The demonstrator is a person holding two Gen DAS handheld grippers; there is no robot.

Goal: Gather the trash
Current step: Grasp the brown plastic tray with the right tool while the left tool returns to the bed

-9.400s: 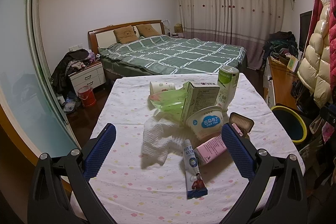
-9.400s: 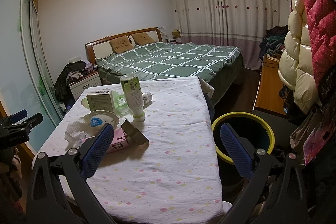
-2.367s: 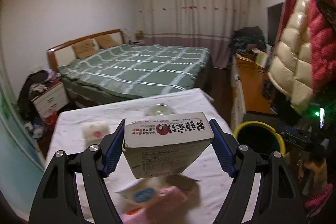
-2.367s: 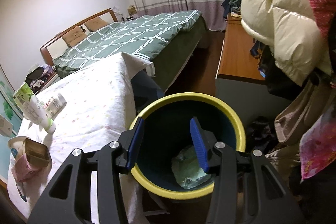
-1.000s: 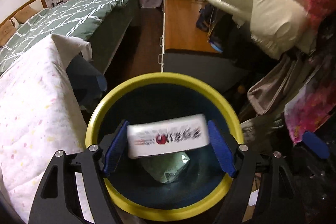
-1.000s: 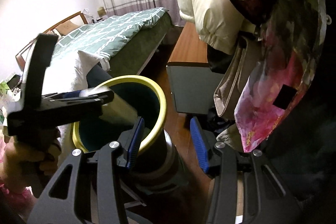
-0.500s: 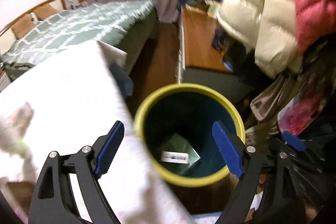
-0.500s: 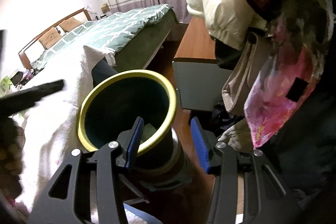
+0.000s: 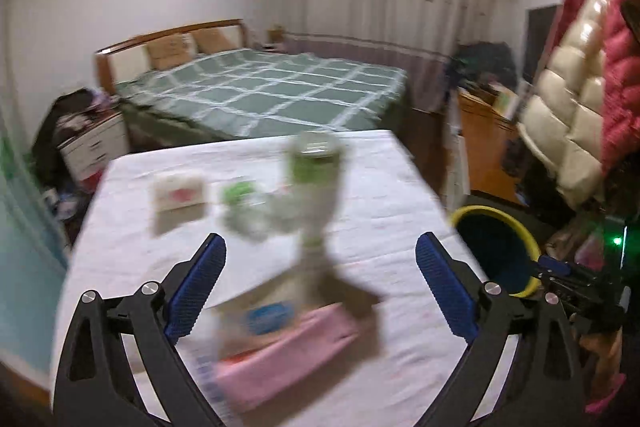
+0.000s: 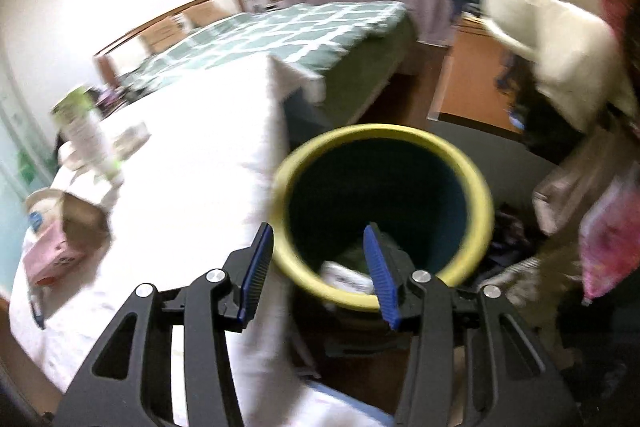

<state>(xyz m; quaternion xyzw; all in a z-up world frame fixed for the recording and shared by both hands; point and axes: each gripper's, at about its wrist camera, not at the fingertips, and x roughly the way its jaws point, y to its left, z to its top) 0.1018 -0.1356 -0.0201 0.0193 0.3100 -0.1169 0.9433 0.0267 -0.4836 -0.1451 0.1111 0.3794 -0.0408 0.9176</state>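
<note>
— Left claw?
— Spread wide, empty, over my table — blurred pink carton below.
— Right claw?
— Parted, empty, above the yellow-rimmed dark bin — white box inside.

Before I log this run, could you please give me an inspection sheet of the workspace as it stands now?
Surface: table under a white dotted cloth.
Job's things: yellow-rimmed bin beside the table, trash inside; green-white bottle upright; pink carton, lidded cup and small box on the cloth.
Clutter: crumpled green wrapper; view blurred.
Grippers: left gripper open, fingers empty; right gripper open over the bin, empty.
Cables: nothing seen.
Surroundings: bed, hanging coats.
</note>
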